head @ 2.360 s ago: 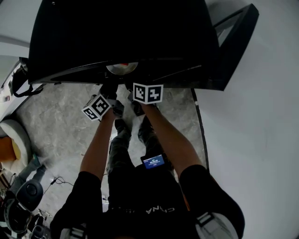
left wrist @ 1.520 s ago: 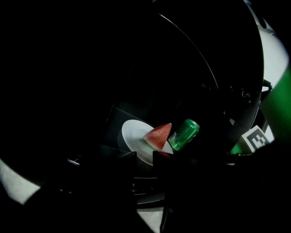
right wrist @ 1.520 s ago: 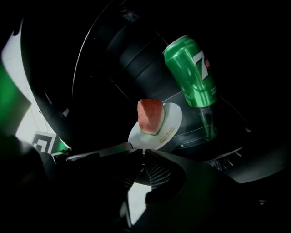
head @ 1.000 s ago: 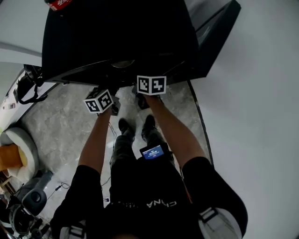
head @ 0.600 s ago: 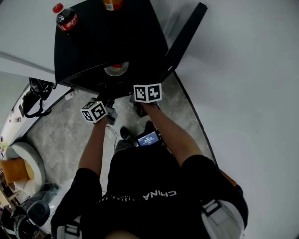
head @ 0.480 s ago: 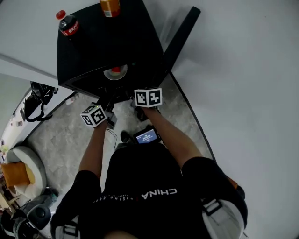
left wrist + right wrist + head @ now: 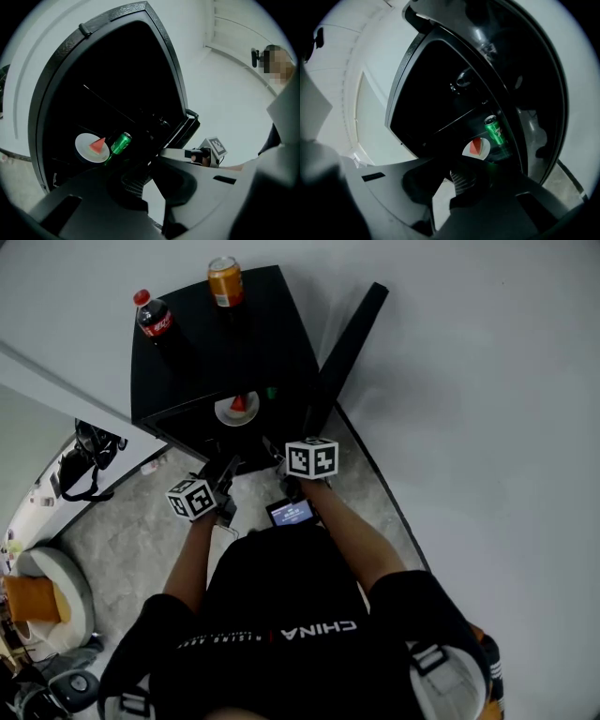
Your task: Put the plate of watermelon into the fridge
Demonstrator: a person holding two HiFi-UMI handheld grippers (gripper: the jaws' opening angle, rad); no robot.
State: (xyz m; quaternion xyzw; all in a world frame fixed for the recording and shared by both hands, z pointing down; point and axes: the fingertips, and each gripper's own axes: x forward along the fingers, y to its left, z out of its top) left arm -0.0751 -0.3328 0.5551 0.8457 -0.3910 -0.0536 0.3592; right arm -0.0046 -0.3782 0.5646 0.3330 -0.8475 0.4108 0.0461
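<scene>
Plate of watermelon (image 7: 85,147) sits on fridge (image 7: 217,338) shelf, can (image 7: 121,142) at its 3 o'clock. Left gripper (image 7: 149,165), jaws just closing, narrow, empty; right gripper (image 7: 446,164) likewise. Placing looks done; door (image 7: 345,339) at 1 o'clock needs shutting.

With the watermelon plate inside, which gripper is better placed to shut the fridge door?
Probably the right: the right gripper sits nearest the open door, which stands out on that side.

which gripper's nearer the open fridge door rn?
Right. The right gripper sits close to the fridge door at its hinged end. The left gripper, jaws just been closing on nothing, is across the fridge opening, farther off.
</scene>
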